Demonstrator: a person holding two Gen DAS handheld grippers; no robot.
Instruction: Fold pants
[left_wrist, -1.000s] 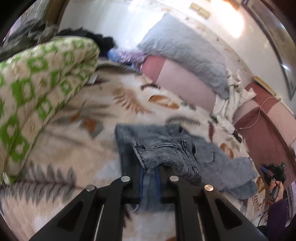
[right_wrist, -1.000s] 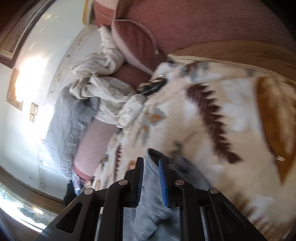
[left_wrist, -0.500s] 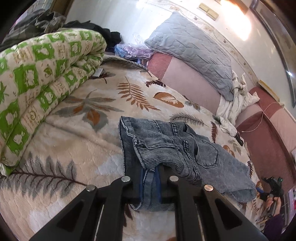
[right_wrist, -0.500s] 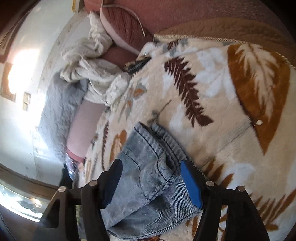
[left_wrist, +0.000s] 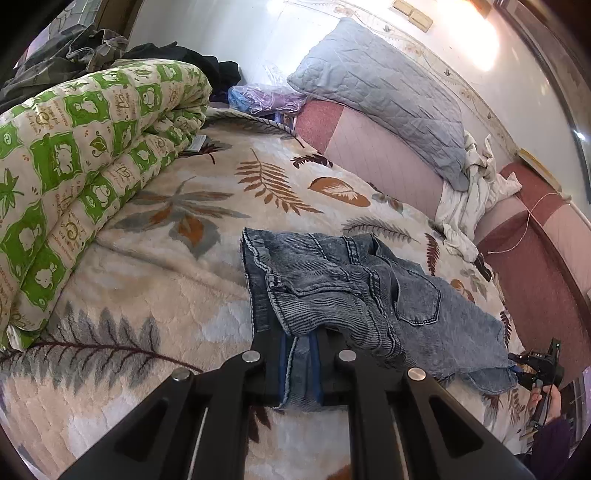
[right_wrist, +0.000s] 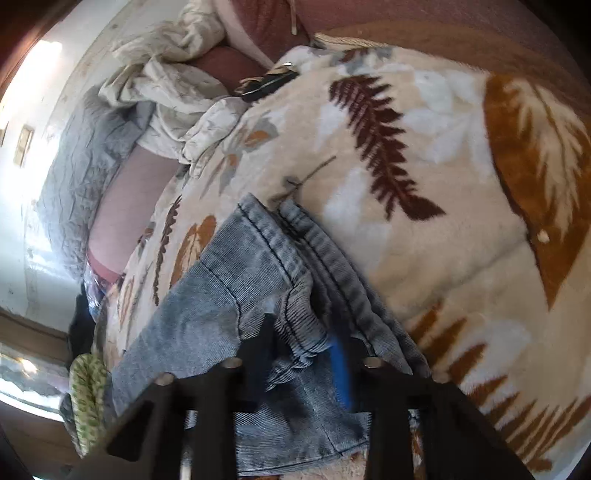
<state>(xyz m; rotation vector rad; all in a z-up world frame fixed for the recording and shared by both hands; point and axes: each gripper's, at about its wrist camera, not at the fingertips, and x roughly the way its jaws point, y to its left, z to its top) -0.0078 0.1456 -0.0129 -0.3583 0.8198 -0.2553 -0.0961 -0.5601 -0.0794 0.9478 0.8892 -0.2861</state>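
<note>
Blue denim pants (left_wrist: 373, 291) lie crumpled on a cream leaf-print blanket (left_wrist: 159, 280) that covers a bed. My left gripper (left_wrist: 297, 341) is shut on a fold at their near edge, with cloth filling the narrow gap between its fingers. At the pants' far right end, small in the left wrist view, my right gripper (left_wrist: 532, 365) is held by a hand (left_wrist: 550, 400). In the right wrist view its jaws are closing on the denim (right_wrist: 221, 295). A bunched ridge of the hem end is pinched between the fingers of this right gripper (right_wrist: 301, 343).
A rolled green-and-cream quilt (left_wrist: 74, 147) lines the left side. A grey pillow (left_wrist: 388, 92), pink cushions (left_wrist: 369, 155) and crumpled white cloth (left_wrist: 472, 192) stand along the back wall. A dark flat object (right_wrist: 266, 83) lies near the blanket's far edge.
The right gripper let go of the hem, opened wide over it, dropped lower and has closed again on a bunch of denim. The left gripper kept its hold in the same spot.
</note>
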